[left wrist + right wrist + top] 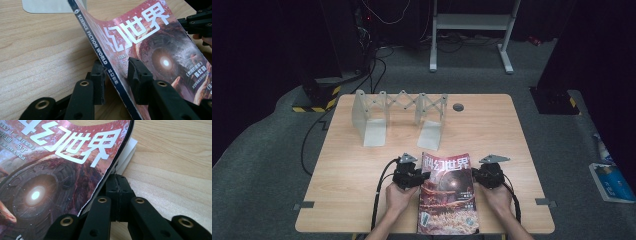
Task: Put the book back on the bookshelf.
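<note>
A science fiction magazine (pixel 447 197) with a red cover lies at the table's near edge, between my two grippers. In the left gripper view, my left gripper (pixel 116 66) straddles the magazine (pixel 140 37) at its dark blue spine, one jaw under that edge and one on the cover. The spine edge is raised off the wood. My left gripper (pixel 426 175) meets the magazine's left side in the high view. My right gripper (pixel 117 178) is shut, its tips tucked under the lifted cover edge of the magazine (pixel 62 157). The right gripper (pixel 474 175) sits at the magazine's right side.
An expanding grey book rack (pixel 399 112) with scissor links stands at the back of the wooden table (pixel 492 130); a dark round cap (pixel 458 106) lies beside it. A white desk frame (pixel 472 30) stands on the floor beyond.
</note>
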`<state>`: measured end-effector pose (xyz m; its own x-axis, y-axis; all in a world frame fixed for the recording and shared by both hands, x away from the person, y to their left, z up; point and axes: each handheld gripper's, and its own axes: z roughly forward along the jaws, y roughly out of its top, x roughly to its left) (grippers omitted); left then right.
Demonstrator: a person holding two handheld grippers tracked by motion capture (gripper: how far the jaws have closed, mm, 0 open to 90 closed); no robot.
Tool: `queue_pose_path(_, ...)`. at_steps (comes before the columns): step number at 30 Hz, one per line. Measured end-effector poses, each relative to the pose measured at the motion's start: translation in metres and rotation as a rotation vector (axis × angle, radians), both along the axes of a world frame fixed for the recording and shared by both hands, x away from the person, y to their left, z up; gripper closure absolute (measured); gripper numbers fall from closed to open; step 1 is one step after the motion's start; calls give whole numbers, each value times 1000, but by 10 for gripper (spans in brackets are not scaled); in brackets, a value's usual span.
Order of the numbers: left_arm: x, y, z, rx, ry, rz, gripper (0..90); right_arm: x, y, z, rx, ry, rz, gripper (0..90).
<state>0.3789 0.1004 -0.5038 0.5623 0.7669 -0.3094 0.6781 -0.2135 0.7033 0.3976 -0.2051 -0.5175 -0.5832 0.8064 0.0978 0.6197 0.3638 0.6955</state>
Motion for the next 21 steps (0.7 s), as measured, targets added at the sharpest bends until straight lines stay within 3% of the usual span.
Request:
queue_pose_path(4,5,-4,3,33,3,-15,609,0,0,-1,5,-5,15,897)
queue_pose_path(7,10,-6,4,13,8,-10,590,0,2,-1,10,-4,18,897)
queue_pose_path(18,19,-10,8,23,28,-3,505,0,5,-1,17,-1,34,897)
queue_pose_path(21,21,-9,7,5,38,6,496,0,6,-2,17,-7,43,897)
